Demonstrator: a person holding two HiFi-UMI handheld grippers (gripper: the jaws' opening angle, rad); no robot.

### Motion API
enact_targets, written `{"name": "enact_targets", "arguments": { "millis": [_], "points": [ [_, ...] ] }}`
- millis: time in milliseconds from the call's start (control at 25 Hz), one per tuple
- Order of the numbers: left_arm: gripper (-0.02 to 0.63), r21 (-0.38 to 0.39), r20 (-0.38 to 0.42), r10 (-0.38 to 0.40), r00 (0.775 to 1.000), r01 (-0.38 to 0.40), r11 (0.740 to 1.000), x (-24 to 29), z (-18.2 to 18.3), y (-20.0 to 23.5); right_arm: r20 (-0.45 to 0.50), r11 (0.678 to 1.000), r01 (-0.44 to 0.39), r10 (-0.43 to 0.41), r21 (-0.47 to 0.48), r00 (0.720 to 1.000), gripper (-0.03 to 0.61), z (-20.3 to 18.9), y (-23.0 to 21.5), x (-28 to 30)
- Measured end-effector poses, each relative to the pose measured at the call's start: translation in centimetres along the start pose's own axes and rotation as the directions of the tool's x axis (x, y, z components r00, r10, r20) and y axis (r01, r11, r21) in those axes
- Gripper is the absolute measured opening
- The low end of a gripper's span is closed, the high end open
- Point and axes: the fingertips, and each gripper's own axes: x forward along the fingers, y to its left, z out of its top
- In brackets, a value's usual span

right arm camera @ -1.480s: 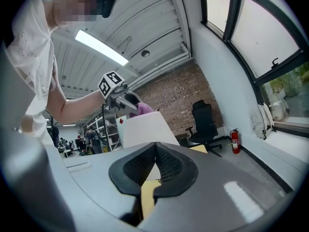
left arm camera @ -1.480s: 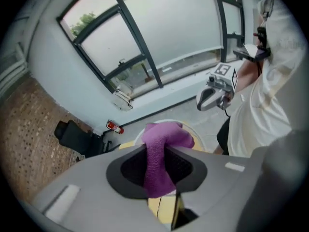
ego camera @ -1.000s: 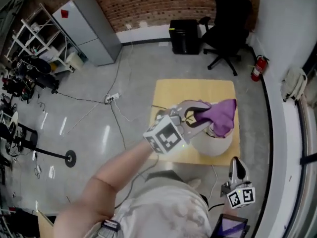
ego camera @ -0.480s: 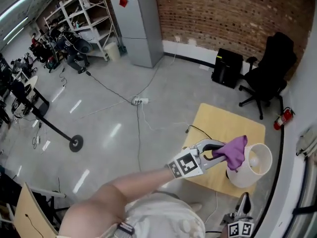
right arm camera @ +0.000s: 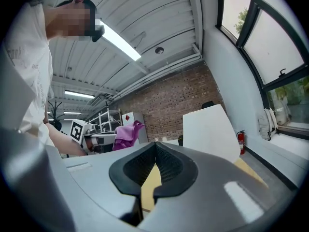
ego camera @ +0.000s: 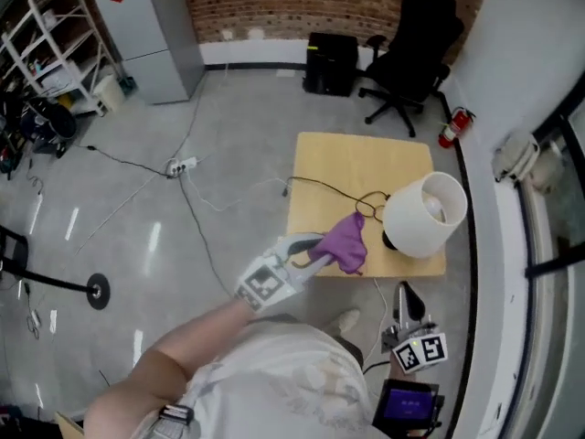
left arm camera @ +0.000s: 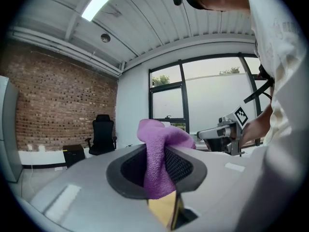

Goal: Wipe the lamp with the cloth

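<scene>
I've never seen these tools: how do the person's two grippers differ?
The left gripper pinches a purple cloth between its jaws; the right gripper has its jaws together on nothing. The left gripper reaches the near edge of the table beside the lamp; the right gripper hangs back, short of the table. Both are grey and carry a marker cube.

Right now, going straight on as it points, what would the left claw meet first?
Likely the lamp shade, just beyond the cloth the left claw holds; the cloth hides the line in its own view.
</scene>
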Motion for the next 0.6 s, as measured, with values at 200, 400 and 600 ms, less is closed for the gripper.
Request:
{"name": "enact_targets", "arguments": {
  "millis": [200,400,600],
  "points": [
    [0.089,-0.065,-0.063,-0.012,0.998,0.008,0.998,1.9,-0.5,0.6,-0.044,0.999,0.026,-0.027,-0.018,0.999,0.014,2.3,-0.6,0.7],
    [0.089,-0.046,-0.068,-0.027,0.997,0.024,0.999,2.0,0.3,1.6,-0.044,0.999,0.045,-0.046,-0.016,0.998,0.014,3.6,0.0,1.4],
    [0.089,-0.051,-0.056,-0.028,0.998,0.026,0.998,2.7,-0.5,1.4,-0.043,0.999,0.042,-0.043,-0.036,0.998,0.014,2.9,0.4,1.6]
  ]
}}
